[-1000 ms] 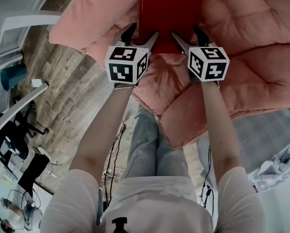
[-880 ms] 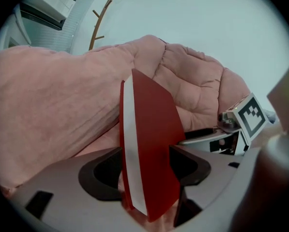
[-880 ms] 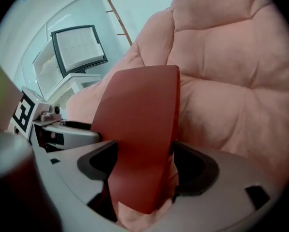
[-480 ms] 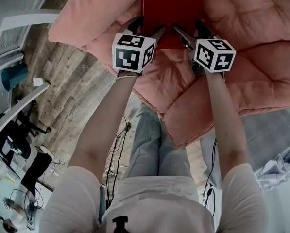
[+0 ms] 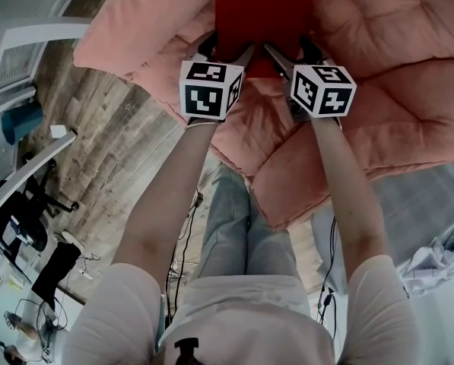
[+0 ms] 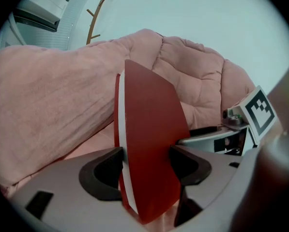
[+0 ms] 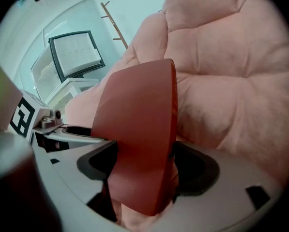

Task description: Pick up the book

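A red book (image 5: 265, 21) stands on edge against the back of a pink cushioned chair (image 5: 394, 59). My left gripper (image 5: 225, 50) straddles its lower left part, and my right gripper (image 5: 289, 48) straddles its lower right part. In the left gripper view the book (image 6: 149, 144) fills the gap of the left gripper (image 6: 146, 161), white page edge on the left. In the right gripper view the book (image 7: 139, 129) sits inside the right gripper (image 7: 144, 166), whose jaws have just been opening. Both sets of pads lie close to the covers, and I see no squeeze.
The pink seat cushion (image 5: 287, 173) bulges below the grippers. Wooden floor (image 5: 97, 128) lies to the left with white furniture (image 5: 29, 36) and cables. A grey rug (image 5: 417, 204) is at the right. A dark-framed panel (image 7: 75, 54) stands behind the chair.
Both grippers have slid forward from just below the book's bottom edge until their jaws lie along its two sides. The book stays against the chair back.
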`<state>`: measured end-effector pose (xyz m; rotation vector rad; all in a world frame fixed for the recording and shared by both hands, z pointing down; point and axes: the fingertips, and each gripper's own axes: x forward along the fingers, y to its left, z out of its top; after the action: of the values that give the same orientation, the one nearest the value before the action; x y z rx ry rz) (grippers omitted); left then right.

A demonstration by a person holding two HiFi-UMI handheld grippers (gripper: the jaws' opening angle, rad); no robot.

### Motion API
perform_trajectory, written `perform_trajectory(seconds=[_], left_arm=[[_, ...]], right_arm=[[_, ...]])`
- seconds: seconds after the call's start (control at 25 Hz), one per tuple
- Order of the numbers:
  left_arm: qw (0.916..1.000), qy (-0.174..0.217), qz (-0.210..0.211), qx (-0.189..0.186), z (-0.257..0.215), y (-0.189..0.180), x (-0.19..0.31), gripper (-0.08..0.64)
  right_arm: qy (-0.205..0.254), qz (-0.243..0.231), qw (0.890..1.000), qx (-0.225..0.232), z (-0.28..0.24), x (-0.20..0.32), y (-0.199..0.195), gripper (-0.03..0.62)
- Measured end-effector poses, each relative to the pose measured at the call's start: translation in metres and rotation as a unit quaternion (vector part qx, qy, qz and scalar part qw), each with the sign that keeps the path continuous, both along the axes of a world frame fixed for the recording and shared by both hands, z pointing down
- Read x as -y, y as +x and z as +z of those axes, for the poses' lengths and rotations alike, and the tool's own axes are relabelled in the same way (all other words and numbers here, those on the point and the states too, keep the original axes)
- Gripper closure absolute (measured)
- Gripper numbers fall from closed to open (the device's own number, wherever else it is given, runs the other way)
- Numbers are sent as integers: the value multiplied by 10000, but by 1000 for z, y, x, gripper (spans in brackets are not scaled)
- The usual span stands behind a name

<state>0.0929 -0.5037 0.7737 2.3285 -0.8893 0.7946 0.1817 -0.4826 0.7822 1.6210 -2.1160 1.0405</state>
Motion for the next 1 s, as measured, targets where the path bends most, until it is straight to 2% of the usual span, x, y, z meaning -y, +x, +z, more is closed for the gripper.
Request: perform_trajectory(seconds=[0.28,0.44,0.76,1.0], left_arm=[[9998,100,-196,11,-16,-8,-15,258],[9997,171,-174,-30,-29,-10,-25,258],[9990,217,-275,-292,-75,-17,-49,258],[9987,307,-203,-348,-119,-20,-73,258]], right_arm=[[6,-189,9994,-284,-18,-11,-9,227],[-10,-158,9991,-381,-33,-22,-11,227],[30,7,9994,-347,-78,-47,-19,227],[48,96,9996,-273,-121,-72,-21,227]])
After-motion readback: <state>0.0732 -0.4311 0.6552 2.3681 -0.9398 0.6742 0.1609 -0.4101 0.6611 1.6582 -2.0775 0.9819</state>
